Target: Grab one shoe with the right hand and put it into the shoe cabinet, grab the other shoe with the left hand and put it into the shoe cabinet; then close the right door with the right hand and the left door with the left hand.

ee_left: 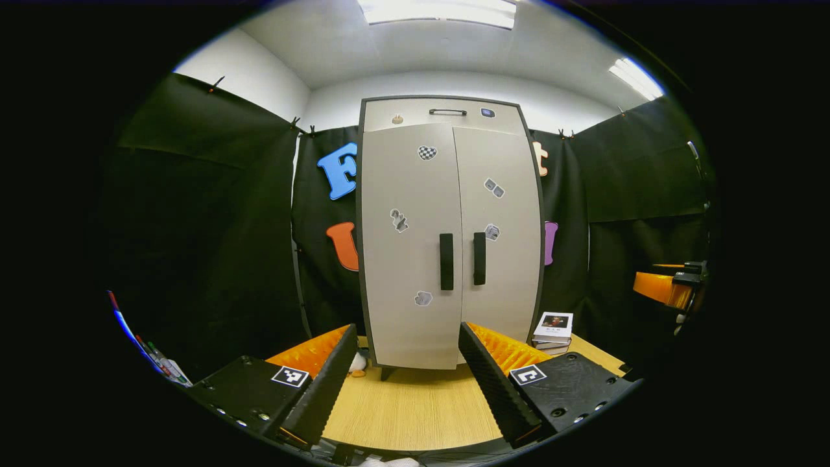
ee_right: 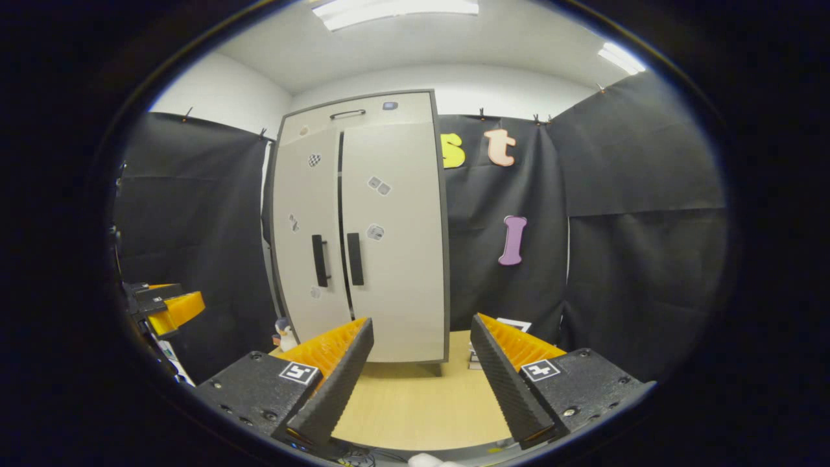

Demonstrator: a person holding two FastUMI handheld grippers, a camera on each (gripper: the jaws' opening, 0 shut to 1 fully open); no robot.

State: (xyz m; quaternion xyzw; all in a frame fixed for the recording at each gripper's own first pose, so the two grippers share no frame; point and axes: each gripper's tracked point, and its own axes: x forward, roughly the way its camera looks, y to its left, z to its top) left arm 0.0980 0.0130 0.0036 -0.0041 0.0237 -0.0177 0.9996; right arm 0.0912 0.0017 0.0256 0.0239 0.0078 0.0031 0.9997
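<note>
The grey shoe cabinet (ee_left: 447, 240) stands upright on the wooden table, both doors shut, with two black vertical handles (ee_left: 447, 261) side by side at mid height. In the right gripper view the same cabinet (ee_right: 363, 233) sits left of centre, its handles (ee_right: 355, 259) facing me. My left gripper (ee_left: 408, 383) is open in front of the cabinet's base, nothing between its fingers. My right gripper (ee_right: 421, 383) is open too, held off the cabinet's right front corner. The right gripper (ee_left: 674, 288) also appears at the far right of the left gripper view, and the left gripper (ee_right: 162, 305) at the left of the right gripper view.
A stack of books (ee_left: 553, 331) lies on the table (ee_left: 415, 408) right of the cabinet. A small toy figure (ee_right: 283, 332) stands by the cabinet's left foot. Several stickers dot the doors. Black cloth walls close in on both sides.
</note>
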